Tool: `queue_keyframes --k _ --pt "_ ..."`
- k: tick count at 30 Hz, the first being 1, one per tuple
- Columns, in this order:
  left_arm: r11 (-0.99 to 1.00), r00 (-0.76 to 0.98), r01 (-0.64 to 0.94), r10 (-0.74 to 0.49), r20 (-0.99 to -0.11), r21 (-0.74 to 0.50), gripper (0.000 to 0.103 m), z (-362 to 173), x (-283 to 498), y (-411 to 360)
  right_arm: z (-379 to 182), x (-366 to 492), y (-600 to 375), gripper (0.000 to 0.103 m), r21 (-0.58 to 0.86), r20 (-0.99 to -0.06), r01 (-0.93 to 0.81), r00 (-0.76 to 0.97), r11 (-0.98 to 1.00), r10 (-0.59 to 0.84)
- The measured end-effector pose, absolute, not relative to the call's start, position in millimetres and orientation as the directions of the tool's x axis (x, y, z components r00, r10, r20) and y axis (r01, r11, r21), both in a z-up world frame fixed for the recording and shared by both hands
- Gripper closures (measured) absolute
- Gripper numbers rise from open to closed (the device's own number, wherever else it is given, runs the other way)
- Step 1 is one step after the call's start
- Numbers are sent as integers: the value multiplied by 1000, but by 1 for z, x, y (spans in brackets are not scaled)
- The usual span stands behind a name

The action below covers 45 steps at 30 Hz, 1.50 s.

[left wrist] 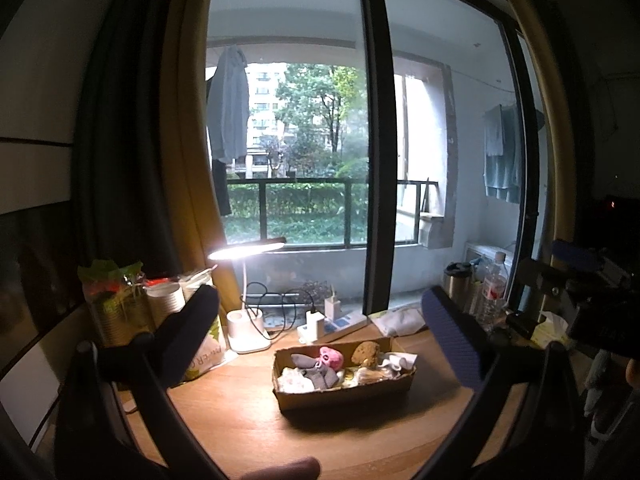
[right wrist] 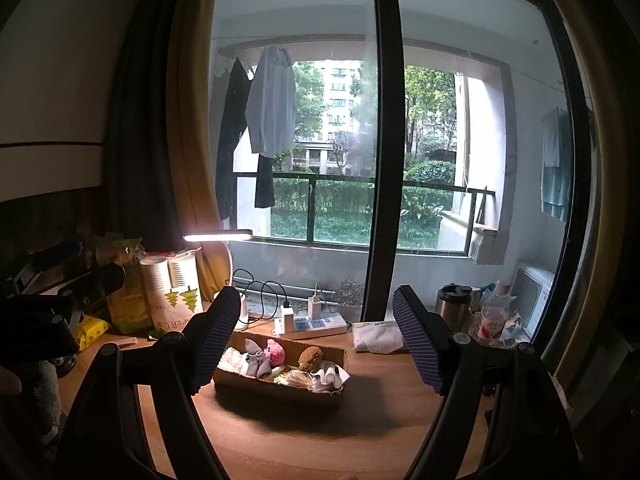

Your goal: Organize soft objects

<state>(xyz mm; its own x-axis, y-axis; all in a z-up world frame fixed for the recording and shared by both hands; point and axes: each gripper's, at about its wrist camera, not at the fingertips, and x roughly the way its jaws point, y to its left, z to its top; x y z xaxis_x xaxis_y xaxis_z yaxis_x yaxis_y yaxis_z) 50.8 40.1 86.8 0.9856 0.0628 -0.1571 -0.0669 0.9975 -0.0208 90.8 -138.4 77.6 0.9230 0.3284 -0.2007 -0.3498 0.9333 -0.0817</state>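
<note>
Both claws (left wrist: 320,340) (right wrist: 316,340) gape, seemingly above the box (left wrist: 344,394).

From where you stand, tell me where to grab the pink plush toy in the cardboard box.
Take the pink plush toy by its rounded head, from above: it stands proud of the grey cloth beside it, and the cardboard box walls block a sideways approach. Either open tongs would probably fit.

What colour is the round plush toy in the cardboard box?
Pink plush toy, lying in the cardboard box; clearest in the left wrist view.
</note>
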Motion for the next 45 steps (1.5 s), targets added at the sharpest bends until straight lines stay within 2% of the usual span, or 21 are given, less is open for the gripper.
queue_keyframes --k 45 --pt "999 985 -34 30 -168 -25 1 84 53 30 74 99 -142 22 -71 -228 -349 918 935 325"
